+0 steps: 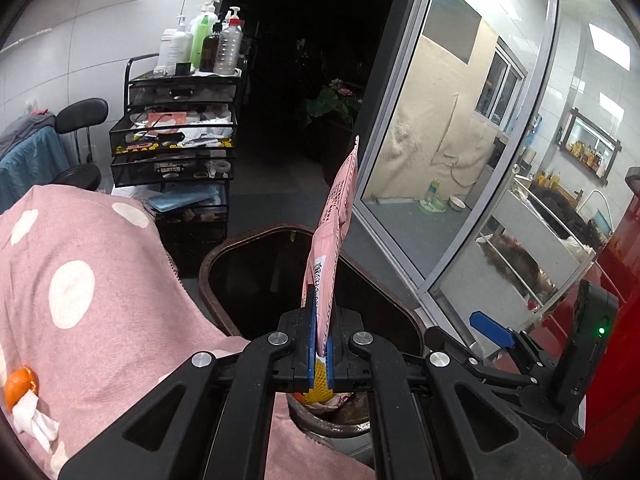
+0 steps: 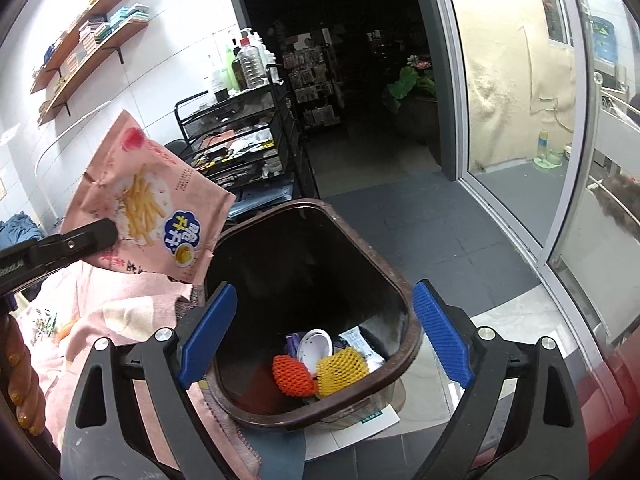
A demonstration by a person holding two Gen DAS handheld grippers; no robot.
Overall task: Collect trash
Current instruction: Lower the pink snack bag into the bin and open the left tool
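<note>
A pink blanket [image 1: 80, 280] with white dots fills the lower left of the left wrist view. It lies beside the bin [image 2: 404, 300], which sits in the middle of the right wrist view. The bin is brown and dark inside. Low in the bin lie a yellow net [image 2: 342, 366], an orange net [image 2: 292, 376], a white lid [image 2: 316, 346] and some wrappers.

A black cart [image 1: 176, 136] with drawers stands in the upper left of the left view, with bottles [image 1: 200, 44] on top. A glass door [image 1: 460, 140] takes up the right side.

The left tongs [image 1: 320, 344] point down at a slant and are pinched tight on the bottom edge of a pink chip bag [image 1: 334, 232]. The bag stands up tall over the bin's rim. In the right view it shows at the left, just beside the bin.

The right tongs [image 2: 326, 340] also point down at a slant, over the bin. Their blue pads [image 2: 440, 332] stand wide, with nothing held.

Orange peel [image 1: 18, 386] and a white tissue [image 1: 34, 420] lie on the blanket at the far lower left of the left view.
</note>
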